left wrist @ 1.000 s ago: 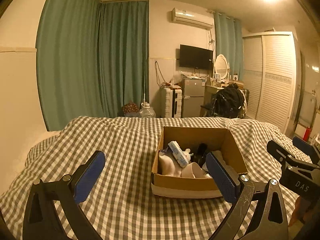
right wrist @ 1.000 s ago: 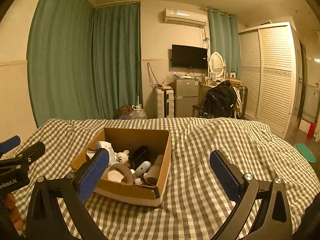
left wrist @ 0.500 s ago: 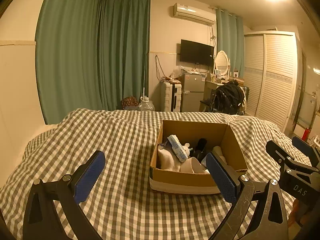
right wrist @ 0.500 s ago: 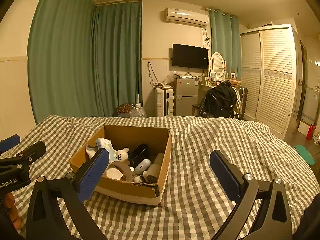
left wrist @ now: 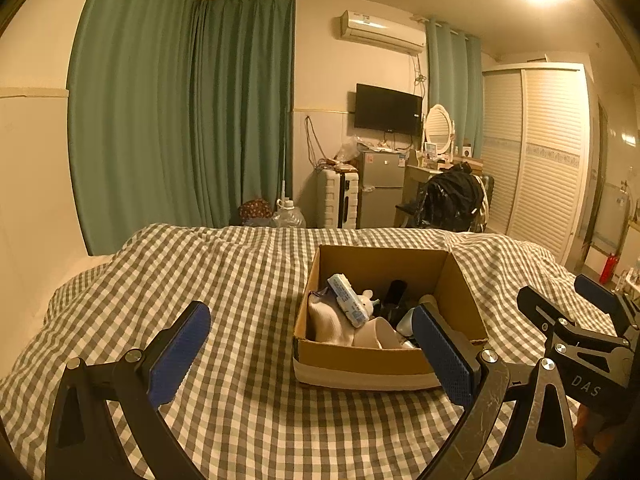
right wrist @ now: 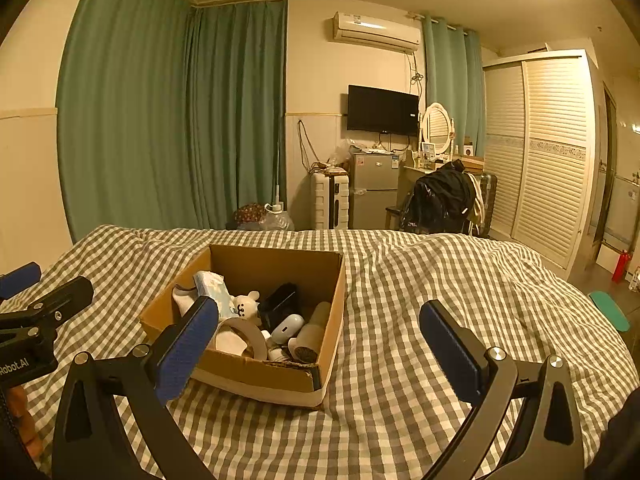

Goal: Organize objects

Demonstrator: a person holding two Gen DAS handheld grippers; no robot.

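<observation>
An open cardboard box (left wrist: 380, 356) (right wrist: 260, 372) sits on the checked bedspread (left wrist: 248, 280) (right wrist: 440, 280). It holds a tissue pack (left wrist: 346, 298) (right wrist: 212, 286), a small white plush toy (left wrist: 366, 300) (right wrist: 246, 306), a white sock (left wrist: 326, 320), a tape roll (right wrist: 240, 334), a black item (right wrist: 280, 300), a white oval device (right wrist: 288, 326) and a beige cylinder (right wrist: 314, 334). My left gripper (left wrist: 316, 352) is open and empty, hovering short of the box's near left corner. My right gripper (right wrist: 320, 344) is open and empty, hovering near the box's front right corner.
Beyond the bed stand green curtains (left wrist: 180, 120), a white suitcase (left wrist: 336, 200), a small fridge (left wrist: 380, 188), a chair with a black jacket (left wrist: 452, 200) and a louvred wardrobe (left wrist: 540, 152). The right gripper shows at the left view's right edge (left wrist: 580, 340).
Both grippers have tilted slightly downward and stayed open. The box sits a little lower and closer in both views.
</observation>
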